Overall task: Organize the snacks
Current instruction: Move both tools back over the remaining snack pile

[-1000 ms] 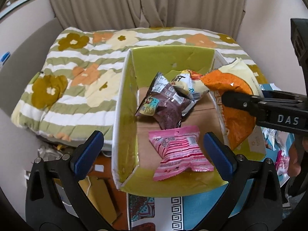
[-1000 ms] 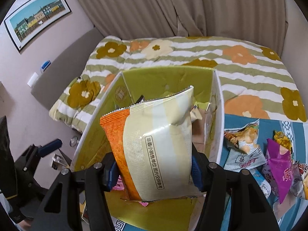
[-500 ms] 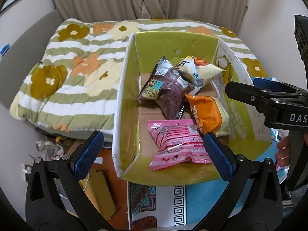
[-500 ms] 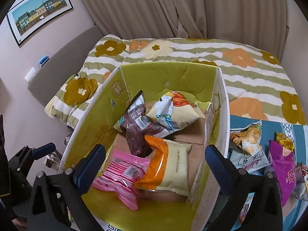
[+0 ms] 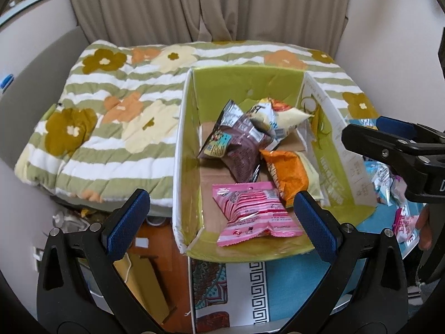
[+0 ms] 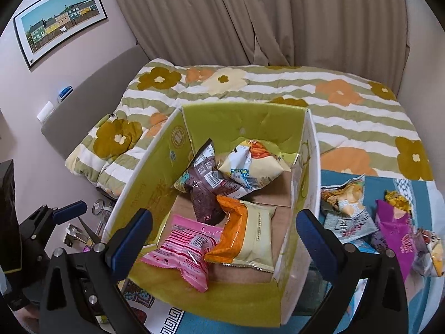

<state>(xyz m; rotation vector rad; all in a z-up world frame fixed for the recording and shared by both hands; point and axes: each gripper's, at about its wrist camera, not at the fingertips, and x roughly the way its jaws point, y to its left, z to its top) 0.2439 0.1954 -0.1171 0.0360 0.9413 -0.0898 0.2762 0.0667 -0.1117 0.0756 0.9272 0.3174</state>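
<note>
An open green cardboard box (image 5: pixel 244 80) (image 6: pixel 239 122) holds an orange-and-cream packet (image 6: pixel 247 233) (image 5: pixel 289 172), a pink packet (image 6: pixel 186 250) (image 5: pixel 250 214), a brown packet (image 6: pixel 207 183) (image 5: pixel 239 144) and a cream packet (image 6: pixel 250 167) (image 5: pixel 278 117). My left gripper (image 5: pixel 222 222) is open and empty at the box's near-left corner. My right gripper (image 6: pixel 222 239) is open and empty above the box's near edge; it also shows in the left wrist view (image 5: pixel 389 144) at the right.
Loose snack packets lie on the blue patterned table (image 6: pixel 411 183) right of the box, among them a purple one (image 6: pixel 395 233) and a silver one (image 6: pixel 350 225). A bed with a flowered striped quilt (image 5: pixel 116 105) stands behind. Clutter lies on the floor to the left (image 5: pixel 83 220).
My right gripper opened and let the orange-and-cream packet drop into the box, where it now lies beside the pink packet. The right gripper then drew back toward the box's near edge.
</note>
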